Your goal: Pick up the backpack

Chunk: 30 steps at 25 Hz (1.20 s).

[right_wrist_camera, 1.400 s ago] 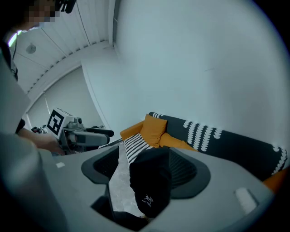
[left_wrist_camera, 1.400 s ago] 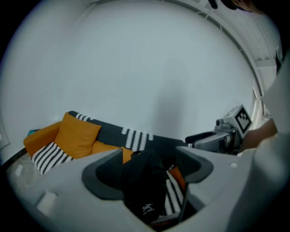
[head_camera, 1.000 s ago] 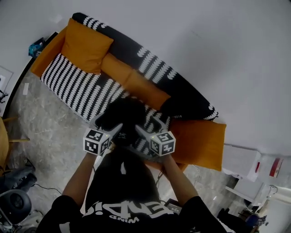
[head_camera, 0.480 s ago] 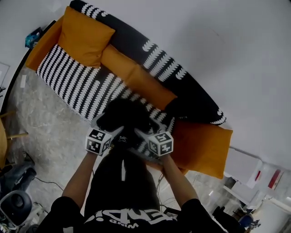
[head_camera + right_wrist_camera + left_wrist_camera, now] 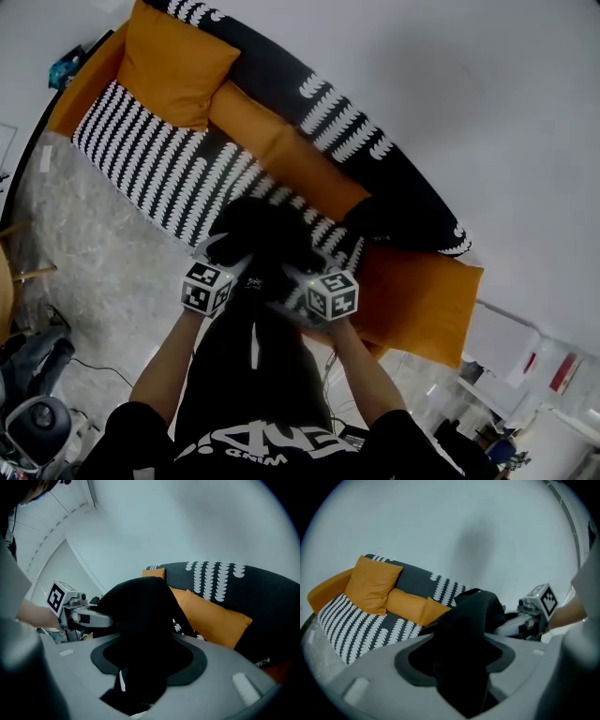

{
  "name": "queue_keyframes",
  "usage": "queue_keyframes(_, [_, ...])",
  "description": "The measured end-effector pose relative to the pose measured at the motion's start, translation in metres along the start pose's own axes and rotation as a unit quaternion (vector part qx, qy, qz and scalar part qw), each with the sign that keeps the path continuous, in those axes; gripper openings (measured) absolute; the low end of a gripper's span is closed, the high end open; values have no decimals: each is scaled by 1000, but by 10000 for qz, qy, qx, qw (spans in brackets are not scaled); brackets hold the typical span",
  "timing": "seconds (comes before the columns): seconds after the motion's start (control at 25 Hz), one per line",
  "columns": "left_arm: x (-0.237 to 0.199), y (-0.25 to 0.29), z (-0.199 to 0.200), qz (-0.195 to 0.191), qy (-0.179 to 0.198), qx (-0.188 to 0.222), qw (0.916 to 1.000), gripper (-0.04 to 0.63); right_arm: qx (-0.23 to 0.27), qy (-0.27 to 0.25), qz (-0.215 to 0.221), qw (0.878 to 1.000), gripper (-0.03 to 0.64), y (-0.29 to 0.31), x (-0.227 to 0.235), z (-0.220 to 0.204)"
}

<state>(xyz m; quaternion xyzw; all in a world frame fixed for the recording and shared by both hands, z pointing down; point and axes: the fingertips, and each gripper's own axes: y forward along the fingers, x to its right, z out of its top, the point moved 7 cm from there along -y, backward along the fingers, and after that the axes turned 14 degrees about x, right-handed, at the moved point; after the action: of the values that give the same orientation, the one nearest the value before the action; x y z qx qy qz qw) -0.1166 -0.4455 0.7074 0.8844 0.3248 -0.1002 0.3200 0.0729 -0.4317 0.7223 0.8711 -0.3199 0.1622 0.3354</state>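
The backpack [image 5: 264,234] is plain black. The sofa [image 5: 141,159] is black with rows of white leaf-like marks, which read as black-and-white stripes on the seat. Its 3 cushions [image 5: 173,66] are plain orange. The floor [image 5: 89,272] is grey with marbled veining, and the wall [image 5: 450,94] is pale grey-white. The left gripper [image 5: 234,259] and right gripper [image 5: 298,272] are grey, each with a white cube [image 5: 208,288] bearing black squares. The shirt [image 5: 248,375] is black with white lettering.

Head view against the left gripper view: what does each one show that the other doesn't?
Only the head view: the marker cube on the left gripper and the right-end orange cushion. Only the left gripper view: that gripper's jaws up close, just closing, pinched on backpack fabric. Both: the sofa, the backpack and the right gripper, whose jaws also just closed further.
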Motion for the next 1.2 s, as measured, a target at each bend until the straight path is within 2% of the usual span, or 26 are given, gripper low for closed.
queue_keyframes(0.24, [12,1,-7,-248,-418,-139,9987,97,9,-53,-141,9999,86,1,-7,-5])
queue_keyframes(0.36, [19,0,-8,-255,-413,-183,9987,63,-9,4,-163,9999,43,-1,-11,-7])
queue_keyframes(0.52, [26,-8,-5,-236,-591,-85,9979,51,-36,69,-66,9999,29,-9,-17,-5])
queue_keyframes(0.88, [49,-41,26,-211,-621,75,9978,41,201,92,-5,9998,28,-40,-47,12])
queue_keyframes(1.04, [71,-64,36,-264,-525,45,9983,38,251,70,77,9996,28,-64,-63,18])
queue_keyframes(1.2, [101,-95,49,-271,-525,230,9980,38,528,117,90,9985,26,-96,-86,31])
